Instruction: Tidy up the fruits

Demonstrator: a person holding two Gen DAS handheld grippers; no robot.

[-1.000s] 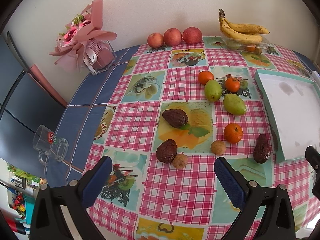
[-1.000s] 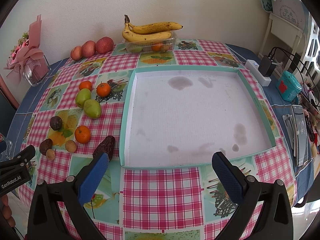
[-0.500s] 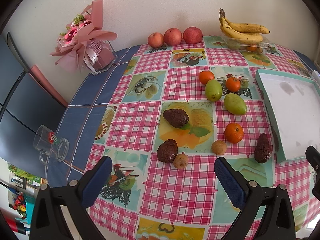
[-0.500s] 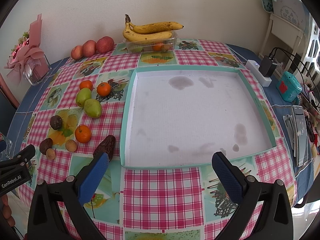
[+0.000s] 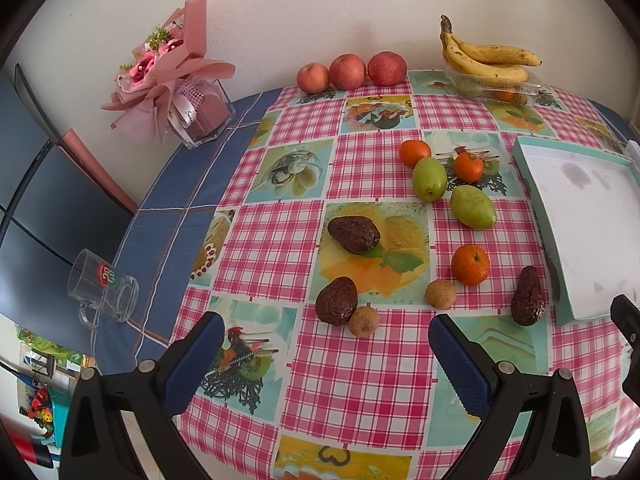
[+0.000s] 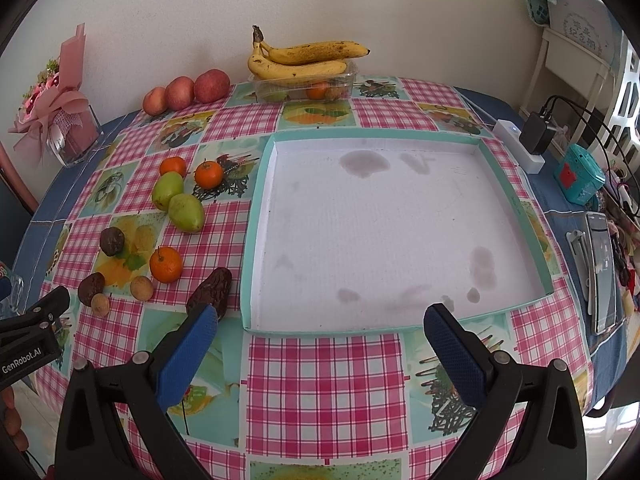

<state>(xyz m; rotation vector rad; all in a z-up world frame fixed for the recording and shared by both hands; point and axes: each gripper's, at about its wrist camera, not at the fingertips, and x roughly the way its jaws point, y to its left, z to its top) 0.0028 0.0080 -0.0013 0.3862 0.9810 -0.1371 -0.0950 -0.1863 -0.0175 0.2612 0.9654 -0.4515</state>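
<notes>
The left claw (image 5: 322, 356) hangs wide open over the tabletop (image 5: 352, 392) with nothing between its blue pads (image 5: 460, 368). Just ahead of it, between the lines of its two fingers, lie a dark wrinkled avocado (image 5: 336, 301) and a small brown round fruit (image 5: 363, 321) touching each other. Further ahead sits a second dark avocado (image 5: 354, 235). Ahead and to the claw's right are another small brown fruit (image 5: 440, 294) and, just beyond it, an orange (image 5: 470, 265); a third dark avocado (image 5: 528, 302) lies further right, just beside the edge of a shallow tray (image 5: 538, 216). Two green mangoes (image 5: 430, 178) lie close together beyond the orange, flanked by two more oranges (image 5: 415, 153). Far ahead by the wall stand three red apples (image 5: 347, 72) in a row, and to their right bananas (image 5: 486, 60) rest on a clear plastic box (image 5: 496, 90). Off to the left of the claw are a glass mug (image 5: 102, 288) and a pink bouquet (image 5: 168, 68).

The right claw (image 6: 320, 332) is likewise spread wide and grips nothing. Directly ahead of it lies the white, teal-rimmed tray, with no fruit in it, its near rim just past the fingertips. The third avocado sits right at the tip of its left finger (image 6: 188, 354), just outside the tray's left wall. To the claw's right, well apart, are a phone (image 6: 602, 272) and a teal box (image 6: 578, 174).
</notes>
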